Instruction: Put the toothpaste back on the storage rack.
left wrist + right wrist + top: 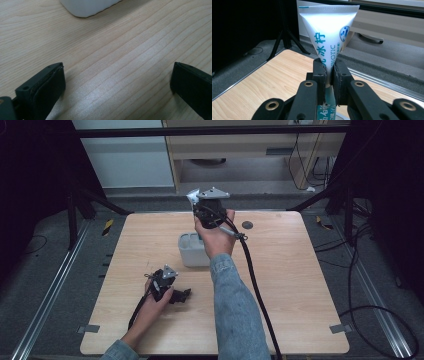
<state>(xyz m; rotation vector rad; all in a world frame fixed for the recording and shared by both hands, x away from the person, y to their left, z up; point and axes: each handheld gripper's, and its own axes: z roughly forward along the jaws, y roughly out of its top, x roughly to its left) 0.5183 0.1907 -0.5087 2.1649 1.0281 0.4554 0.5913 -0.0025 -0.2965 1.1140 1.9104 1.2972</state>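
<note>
Nearest to us in the high view, the left gripper (181, 295) lies low on the wooden surface (290, 285), held by the left hand (152, 307), whose sleeve is cut off by the bottom edge. In the left gripper view we see its two black jaws standing wide apart with nothing between them but bare wood grain; both jaws are cropped by the frame, so we cannot follow them to their roots. At the top of that view a pale rounded edge of the white container (87, 7) pokes in, too cropped for us to tell its shape there.

Farther out, in the high view, the white container (191, 251) sits near the middle of the surface, partly covered by the right hand (216, 237) and denim sleeve, so we cannot make out what it holds.

Above it we see the right gripper (194, 201) raised over the far part of the surface, its jaws hidden behind the hand and the grey plate. The right gripper view settles the matter: the right gripper (329, 72) has its jaws clamped together on a white toothpaste tube (328, 32), which stands upright with its flat crimped end uppermost. The lower end of the tube drops behind the jaws and out of the frame, so we cannot see its cap. The blue print is only partly readable.

Beyond the surface's far edge we make out grey floor and pale furniture.
</note>
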